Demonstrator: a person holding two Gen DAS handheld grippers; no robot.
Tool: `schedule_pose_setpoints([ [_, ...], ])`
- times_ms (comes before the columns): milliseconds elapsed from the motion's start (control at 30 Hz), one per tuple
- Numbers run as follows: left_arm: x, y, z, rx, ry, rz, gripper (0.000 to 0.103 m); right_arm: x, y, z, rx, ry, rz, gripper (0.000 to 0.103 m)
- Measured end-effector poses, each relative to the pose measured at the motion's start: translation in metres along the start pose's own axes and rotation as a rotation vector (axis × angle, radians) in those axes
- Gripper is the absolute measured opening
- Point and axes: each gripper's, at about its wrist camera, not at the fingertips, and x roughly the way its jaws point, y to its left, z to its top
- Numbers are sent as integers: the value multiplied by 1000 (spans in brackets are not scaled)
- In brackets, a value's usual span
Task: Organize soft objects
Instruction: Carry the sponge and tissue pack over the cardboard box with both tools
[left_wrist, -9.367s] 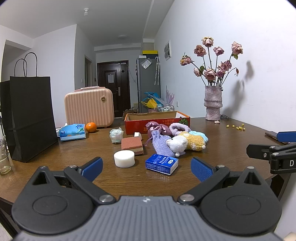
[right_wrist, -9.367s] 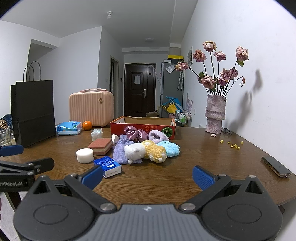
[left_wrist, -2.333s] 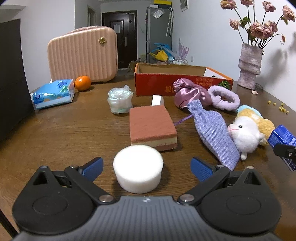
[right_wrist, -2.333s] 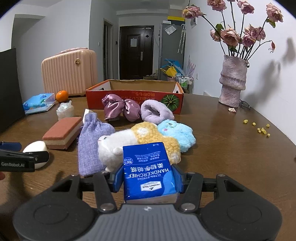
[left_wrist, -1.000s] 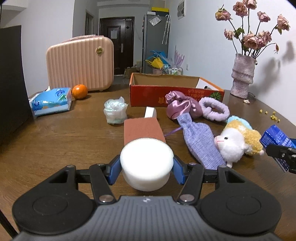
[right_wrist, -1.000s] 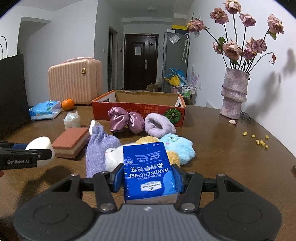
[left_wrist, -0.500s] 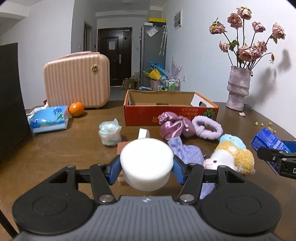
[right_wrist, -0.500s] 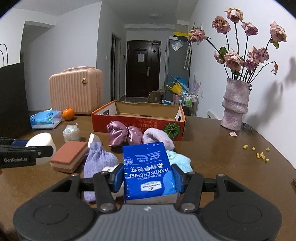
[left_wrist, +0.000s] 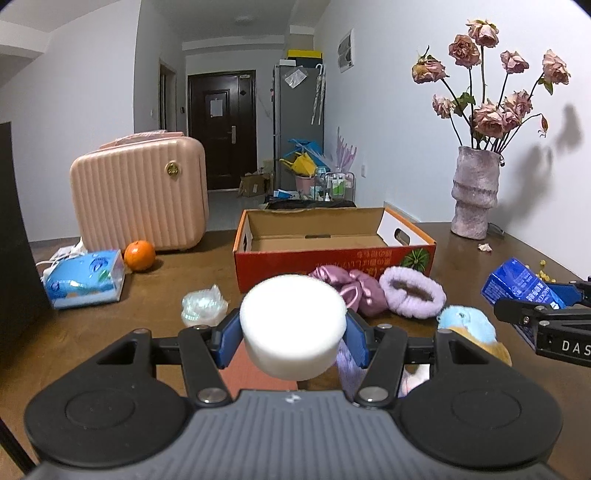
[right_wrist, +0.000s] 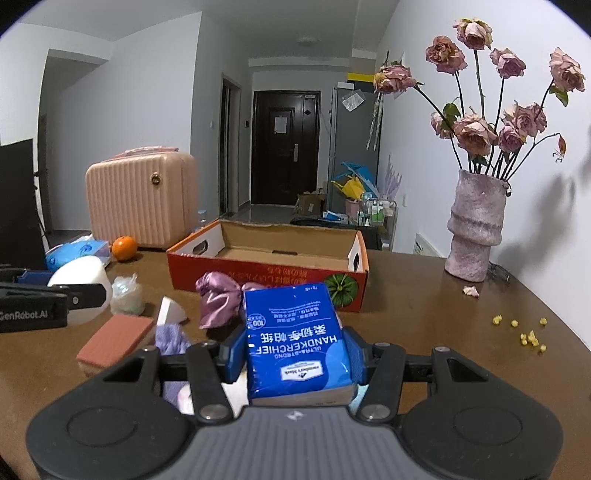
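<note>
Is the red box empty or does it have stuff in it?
Empty, as far as shows. Both views look into the red box and see only bare cardboard floor and walls; the near corners stay hidden behind its front wall.

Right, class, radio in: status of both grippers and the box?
Left gripper shut on round white sponge. Right gripper shut on blue handkerchief pack. Open red cardboard box ahead, nothing blocking.

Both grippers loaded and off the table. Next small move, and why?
Probably carry both forward over the open cardboard box and release there. The left gripper is shut on the white foam puck, the right gripper on the blue handkerchief pack; both are held above the table, the box stands just ahead and looks empty.
</note>
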Motion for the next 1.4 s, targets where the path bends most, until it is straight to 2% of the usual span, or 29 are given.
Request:
schedule_pose_setpoints([
  [400, 39, -7, 33, 27, -32, 3, 59, 43, -13, 28, 1, -37, -5, 53],
  [867, 89, -6, 69, 7, -68, 23, 59, 95, -16, 60, -13, -85, 6, 53],
  [1400, 159, -6, 98, -54, -31, 53, 59, 154, -24, 94, -42, -122, 32, 53],
])
